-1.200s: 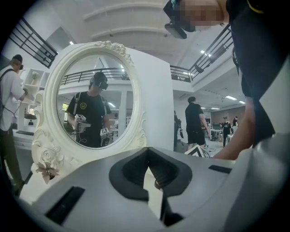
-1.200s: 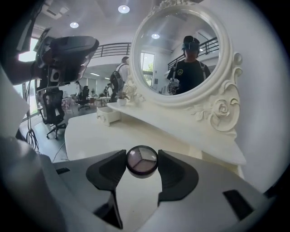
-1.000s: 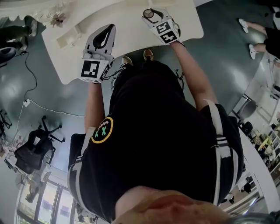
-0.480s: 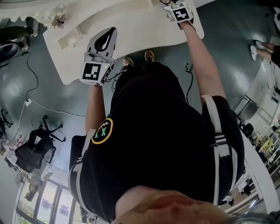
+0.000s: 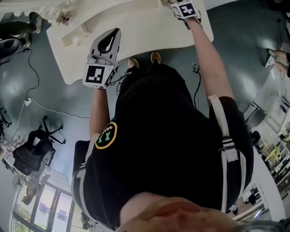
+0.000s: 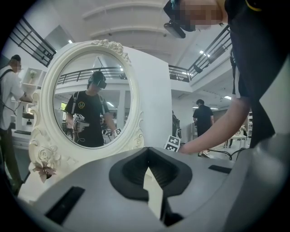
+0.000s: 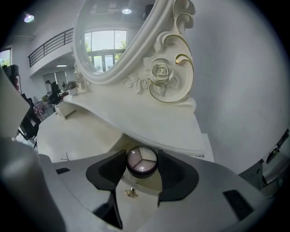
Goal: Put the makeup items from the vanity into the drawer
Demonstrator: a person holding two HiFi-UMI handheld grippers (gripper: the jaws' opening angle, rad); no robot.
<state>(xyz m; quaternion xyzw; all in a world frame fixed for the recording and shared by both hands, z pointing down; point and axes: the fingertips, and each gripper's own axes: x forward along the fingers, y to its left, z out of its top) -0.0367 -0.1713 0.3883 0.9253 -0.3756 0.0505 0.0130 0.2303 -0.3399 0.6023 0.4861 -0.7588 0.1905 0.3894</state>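
My right gripper (image 7: 142, 170) is shut on a small round compact (image 7: 142, 161) with three pinkish shades under a clear lid. It holds the compact just under the white ledge (image 7: 149, 131) at the mirror's base, over a cream surface with a tiny gold ornament (image 7: 132, 193). In the head view the right gripper (image 5: 183, 9) is at the far right of the white vanity top (image 5: 145, 31), partly cut off by the frame's edge. My left gripper (image 5: 110, 38) hovers over the vanity's front left, jaws together and empty; its own view faces the oval mirror (image 6: 90, 106).
A small cream box (image 5: 74, 37) and a dried flower ornament (image 5: 61, 18) sit at the vanity's far left. The ornate mirror frame with a carved rose (image 7: 161, 71) rises close ahead of the right gripper. An office chair (image 5: 34, 152) and a floor cable (image 5: 50, 111) lie left.
The right gripper has carried the compact away from me toward the vanity's back right edge, by the mirror base. The left gripper has barely moved.
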